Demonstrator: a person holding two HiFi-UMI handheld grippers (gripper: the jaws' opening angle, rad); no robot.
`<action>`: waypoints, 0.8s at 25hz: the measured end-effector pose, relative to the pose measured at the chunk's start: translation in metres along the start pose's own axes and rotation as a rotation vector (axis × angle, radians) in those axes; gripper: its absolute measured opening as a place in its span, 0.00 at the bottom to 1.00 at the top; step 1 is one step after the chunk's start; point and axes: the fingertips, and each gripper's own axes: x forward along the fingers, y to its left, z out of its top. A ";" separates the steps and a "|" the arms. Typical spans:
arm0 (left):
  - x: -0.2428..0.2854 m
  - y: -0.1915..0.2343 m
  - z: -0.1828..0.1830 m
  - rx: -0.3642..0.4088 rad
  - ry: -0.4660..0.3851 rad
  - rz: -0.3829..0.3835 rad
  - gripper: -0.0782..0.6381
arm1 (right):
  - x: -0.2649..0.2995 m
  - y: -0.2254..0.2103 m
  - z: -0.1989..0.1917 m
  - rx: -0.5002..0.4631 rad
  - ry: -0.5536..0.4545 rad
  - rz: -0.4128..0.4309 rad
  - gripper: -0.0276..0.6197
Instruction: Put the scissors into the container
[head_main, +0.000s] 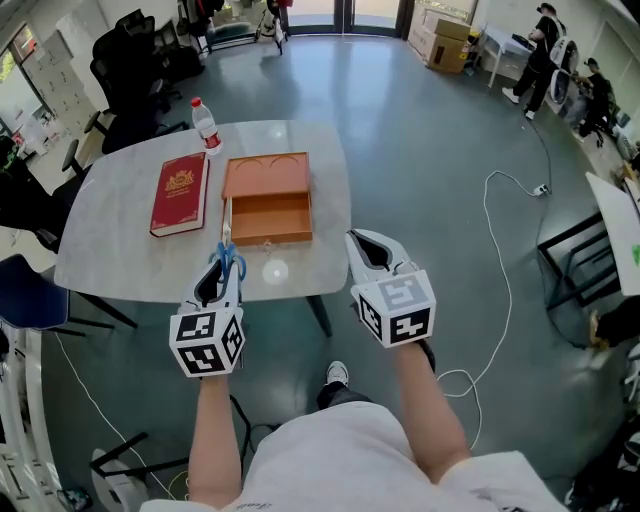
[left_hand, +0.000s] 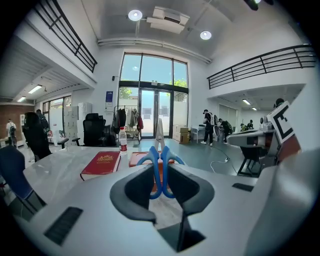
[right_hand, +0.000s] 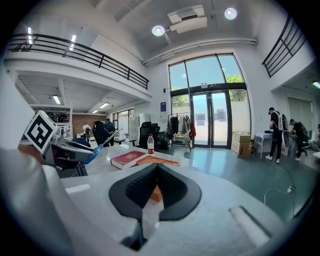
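A pair of scissors (head_main: 228, 258) with blue handles is clamped in my left gripper (head_main: 222, 280), which hovers over the near edge of the grey table (head_main: 120, 250). In the left gripper view the scissors (left_hand: 161, 165) stand upright between the jaws of the left gripper (left_hand: 161, 176), blades pointing up. Just beyond lies the open orange container (head_main: 270, 238), also visible in the left gripper view (left_hand: 135, 159). My right gripper (head_main: 368, 250) hangs off the table's near right corner. Its jaws meet in the right gripper view (right_hand: 156, 172) with nothing in them, the container (right_hand: 161, 161) ahead.
A red book (head_main: 181, 193) lies left of the container, a water bottle (head_main: 205, 124) behind it. Dark office chairs (head_main: 135, 60) crowd the table's far left. A white cable (head_main: 500, 260) runs over the floor at right. People stand at the far right.
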 end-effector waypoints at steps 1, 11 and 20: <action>0.005 -0.001 0.001 0.003 0.004 0.004 0.22 | 0.005 -0.006 0.000 0.005 0.000 0.003 0.05; 0.044 -0.007 0.009 0.011 0.039 0.030 0.22 | 0.039 -0.043 0.009 0.009 -0.014 0.040 0.05; 0.083 0.001 0.012 0.041 0.063 -0.033 0.22 | 0.068 -0.052 0.007 0.023 -0.001 0.007 0.05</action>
